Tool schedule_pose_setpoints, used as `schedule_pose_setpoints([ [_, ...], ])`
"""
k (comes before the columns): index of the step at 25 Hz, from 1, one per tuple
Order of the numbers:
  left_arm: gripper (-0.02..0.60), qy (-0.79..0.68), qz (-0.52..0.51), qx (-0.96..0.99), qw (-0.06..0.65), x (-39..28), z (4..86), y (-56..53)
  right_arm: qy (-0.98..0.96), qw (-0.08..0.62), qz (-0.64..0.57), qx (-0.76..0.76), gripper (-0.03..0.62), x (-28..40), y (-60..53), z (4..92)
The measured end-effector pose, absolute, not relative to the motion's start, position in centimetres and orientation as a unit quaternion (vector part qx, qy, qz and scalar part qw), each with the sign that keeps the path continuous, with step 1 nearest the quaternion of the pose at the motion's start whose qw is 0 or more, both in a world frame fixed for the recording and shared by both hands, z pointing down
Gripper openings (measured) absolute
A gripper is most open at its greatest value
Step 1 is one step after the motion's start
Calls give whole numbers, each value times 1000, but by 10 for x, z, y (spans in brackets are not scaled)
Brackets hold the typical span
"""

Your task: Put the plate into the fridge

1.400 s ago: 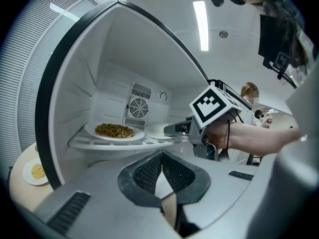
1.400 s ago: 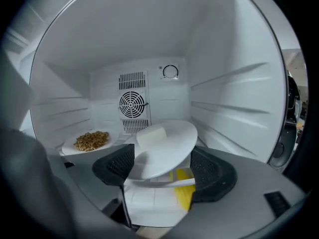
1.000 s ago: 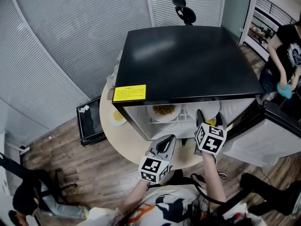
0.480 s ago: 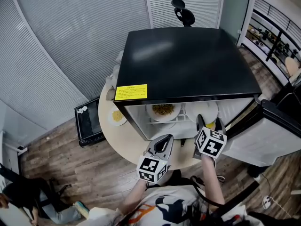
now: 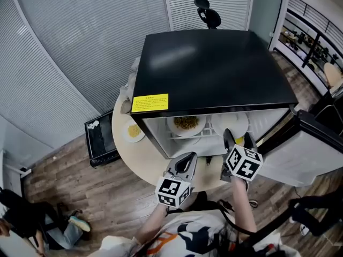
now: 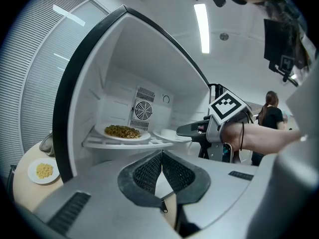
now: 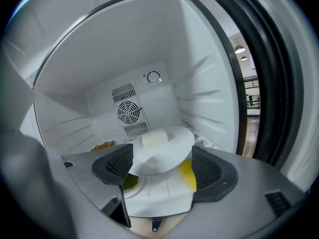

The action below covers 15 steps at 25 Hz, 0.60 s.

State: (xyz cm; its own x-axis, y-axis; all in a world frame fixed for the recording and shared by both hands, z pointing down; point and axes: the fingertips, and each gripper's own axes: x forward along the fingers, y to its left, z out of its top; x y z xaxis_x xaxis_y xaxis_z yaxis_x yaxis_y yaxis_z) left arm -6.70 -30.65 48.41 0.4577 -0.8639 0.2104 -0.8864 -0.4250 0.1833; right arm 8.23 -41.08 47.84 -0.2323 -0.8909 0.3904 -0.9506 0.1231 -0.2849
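Note:
The fridge [image 5: 214, 68] stands open on a round table. On its upper shelf sit a plate of brown food [image 5: 186, 124] and a white plate [image 5: 231, 124] with a pale block on it [image 7: 155, 138]. My right gripper [image 5: 237, 138] is open just in front of that white plate [image 7: 167, 153]; its jaws stand wide apart and nothing is clamped between them. The left gripper view shows its tip [image 6: 182, 130] at the plate's rim [image 6: 167, 133]. My left gripper [image 5: 186, 160] hangs lower, outside the fridge, with its pads [image 6: 160, 158] pressed together on nothing.
The fridge door [image 5: 316, 143] is swung open at the right. A small plate of yellow food [image 5: 133, 131] lies on the table [image 5: 144, 165] left of the fridge. Green food [image 7: 130, 181] and a yellow item [image 7: 187, 176] lie on the shelf below. A person [image 6: 271, 116] stands far right.
My right gripper has drawn back slightly from the shelf, and the white plate stays there. The left gripper has barely moved. A person at the far right has left the head view.

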Motion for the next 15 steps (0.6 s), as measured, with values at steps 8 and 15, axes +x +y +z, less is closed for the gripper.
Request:
schedule_pose_setpoints([
  [8, 12, -513, 40, 848, 129, -68, 480, -298, -769, 51, 218, 599, 354, 78, -390, 458],
  [15, 12, -504, 37, 854, 125, -68, 476, -281, -787, 14, 221, 576, 353, 63, -361, 448],
])
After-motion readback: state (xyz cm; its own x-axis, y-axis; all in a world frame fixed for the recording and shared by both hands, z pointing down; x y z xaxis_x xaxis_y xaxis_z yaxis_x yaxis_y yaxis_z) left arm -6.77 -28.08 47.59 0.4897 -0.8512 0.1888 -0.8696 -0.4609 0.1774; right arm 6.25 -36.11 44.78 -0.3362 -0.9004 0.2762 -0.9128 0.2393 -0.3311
